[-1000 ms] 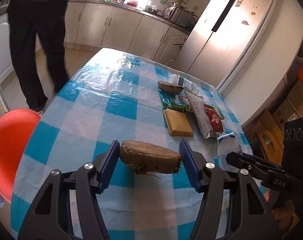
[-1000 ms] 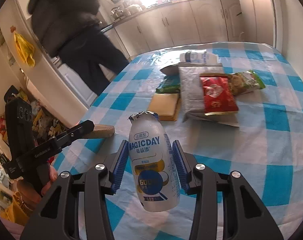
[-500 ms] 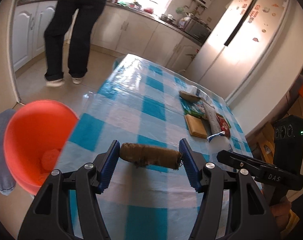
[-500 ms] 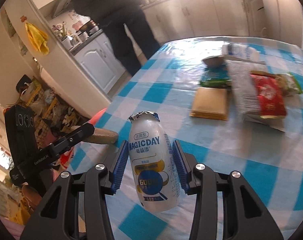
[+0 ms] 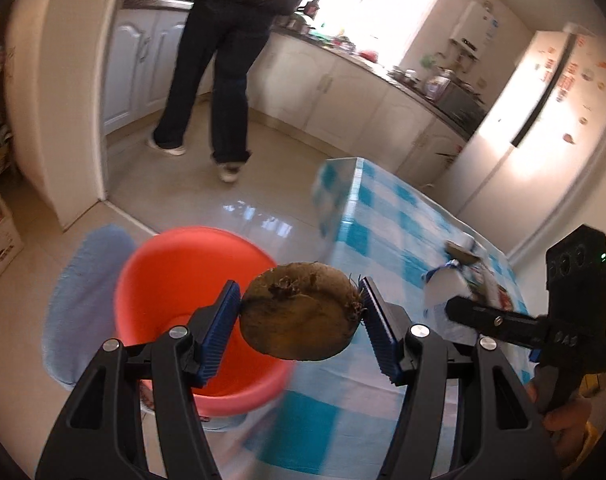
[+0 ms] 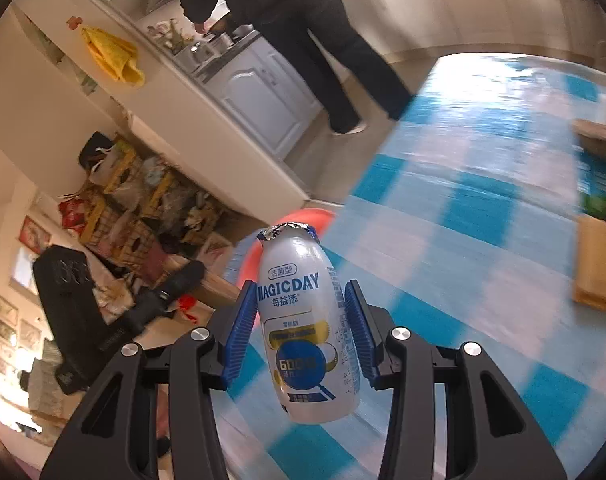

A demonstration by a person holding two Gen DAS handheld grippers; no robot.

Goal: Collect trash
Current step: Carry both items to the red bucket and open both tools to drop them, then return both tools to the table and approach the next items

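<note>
Left gripper: jaws pinching a brown husk piece beside the orange bucket (floor-standing).
Right gripper: jaws gripping a white drink bottle above the checkered surface.

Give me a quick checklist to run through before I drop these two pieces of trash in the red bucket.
1. Left hand-held gripper clamps the brown husk piece: ok.
2. Right hand-held gripper clamps the Magicday bottle: ok.
3. Red bucket mouth open and unobstructed: ok.
4. Husk piece fully over the bucket mouth: not ok, it sits at the rim on the table side.
5. Bottle over the bucket: not ok, it is above the checked tablecloth.
6. Person by the counter clear of the bucket: ok.
</note>
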